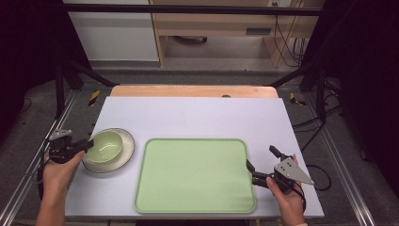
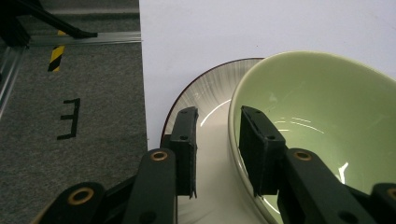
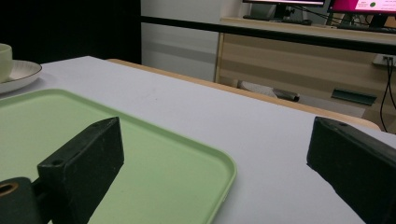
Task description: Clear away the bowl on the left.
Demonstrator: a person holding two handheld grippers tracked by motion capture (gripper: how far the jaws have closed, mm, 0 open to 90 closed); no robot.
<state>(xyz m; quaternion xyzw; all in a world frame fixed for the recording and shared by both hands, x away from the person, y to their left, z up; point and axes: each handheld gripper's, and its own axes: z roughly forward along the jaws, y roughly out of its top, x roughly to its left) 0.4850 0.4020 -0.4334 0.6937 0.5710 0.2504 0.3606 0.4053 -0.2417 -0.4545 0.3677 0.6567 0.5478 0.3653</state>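
Observation:
A pale green bowl (image 1: 106,146) (image 2: 317,107) stands on a white plate with a dark rim (image 1: 126,141) (image 2: 205,88) at the table's left edge. My left gripper (image 1: 88,144) (image 2: 217,140) straddles the bowl's near rim, with one jaw outside over the plate and the other inside against the bowl's wall. A gap shows between the outer jaw and the rim. A large, empty light green tray (image 1: 195,174) (image 3: 154,163) lies in the middle. My right gripper (image 1: 260,157) (image 3: 219,168) hangs open at the tray's right edge, nothing between its jaws. The bowl (image 3: 3,60) and plate (image 3: 18,72) sit far off in the right gripper view.
The white tabletop (image 1: 197,117) ends close to the plate on the left, with grey floor and a metal rail (image 1: 28,174) beyond. A wooden desk and cables (image 1: 287,42) stand behind the table. Bare surface lies behind the tray.

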